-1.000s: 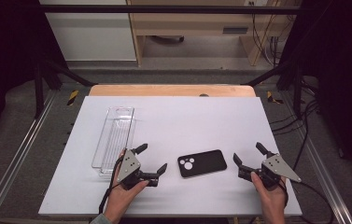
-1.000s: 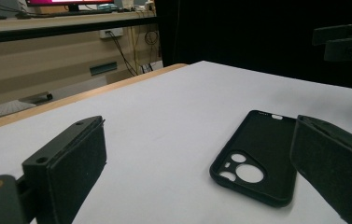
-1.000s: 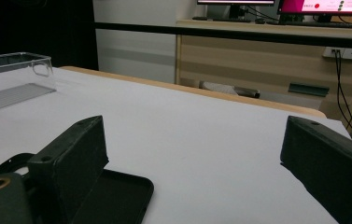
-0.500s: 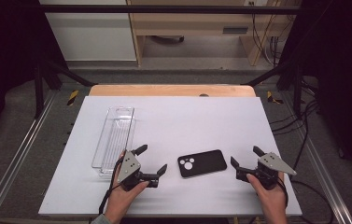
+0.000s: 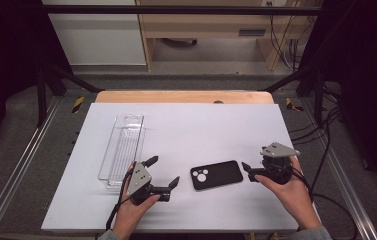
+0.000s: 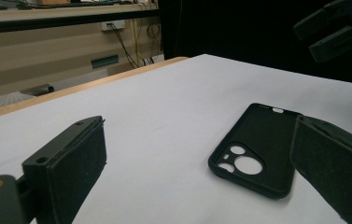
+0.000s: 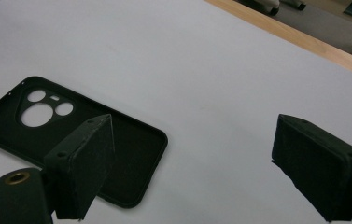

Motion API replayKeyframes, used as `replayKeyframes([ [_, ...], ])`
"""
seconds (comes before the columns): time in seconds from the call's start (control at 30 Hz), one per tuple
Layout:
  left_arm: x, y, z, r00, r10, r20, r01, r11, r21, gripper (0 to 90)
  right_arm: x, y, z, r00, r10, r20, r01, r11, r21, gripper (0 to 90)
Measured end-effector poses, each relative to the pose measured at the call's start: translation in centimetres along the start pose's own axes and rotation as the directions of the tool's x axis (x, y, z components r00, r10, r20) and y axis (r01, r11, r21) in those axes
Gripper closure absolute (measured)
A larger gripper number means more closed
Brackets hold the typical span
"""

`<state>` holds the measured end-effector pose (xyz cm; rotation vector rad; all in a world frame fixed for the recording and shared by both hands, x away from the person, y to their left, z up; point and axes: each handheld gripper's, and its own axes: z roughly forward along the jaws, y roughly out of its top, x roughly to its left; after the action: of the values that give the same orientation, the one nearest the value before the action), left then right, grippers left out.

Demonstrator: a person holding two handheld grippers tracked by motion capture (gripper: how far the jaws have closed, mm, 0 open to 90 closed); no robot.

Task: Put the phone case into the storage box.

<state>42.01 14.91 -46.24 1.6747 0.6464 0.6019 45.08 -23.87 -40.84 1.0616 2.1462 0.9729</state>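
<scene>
Table (image 5: 186, 125) first: we are seeing a white top with a clear plastic tray (image 5: 122, 150) lying at its left side and a black phone case (image 5: 216, 175) lying flat near the front, between the two tools. Left gripper (image 5: 162, 173) is resting just left of the case, jaws spread wide, gripping nothing. Right gripper (image 5: 249, 170) is sitting close to the case's right end, jaws also wide. We are judging this as the approach step; next, one tool needs to straddle a case edge and close.
</scene>
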Motion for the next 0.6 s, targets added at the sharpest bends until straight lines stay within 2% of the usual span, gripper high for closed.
replayKeyframes([
  [0.13, 0.0, 0.0, 0.0, 1.0000, -0.001, -0.002, 0.001, 1.0000, 0.002, 3.1, -0.2, 1.1, 0.6, 0.9998, -0.012, -0.014, 0.013, 1.000, 0.028, 14.4],
  [0.17, 0.0, 0.0, 0.0, 1.0000, -0.001, -0.002, 0.001, 1.0000, 0.003, 3.1, -0.3, 1.8, 1.2, 0.9994, -0.023, -0.027, 0.025, 0.998, 0.059, 14.3],
  [0.3, 0.0, -0.1, 0.1, 1.0000, -0.002, -0.001, 0.002, 0.9999, 0.010, 3.1, -0.4, 2.7, 2.2, 0.9984, -0.037, -0.043, 0.041, 0.995, 0.093, 14.9],
  [0.6, -0.1, -0.2, 0.1, 1.0000, -0.002, 0.000, 0.002, 0.9999, 0.014, 3.1, -0.5, 3.0, 4.2, 0.9964, -0.034, -0.078, 0.047, 0.984, 0.172, 18.6],
])
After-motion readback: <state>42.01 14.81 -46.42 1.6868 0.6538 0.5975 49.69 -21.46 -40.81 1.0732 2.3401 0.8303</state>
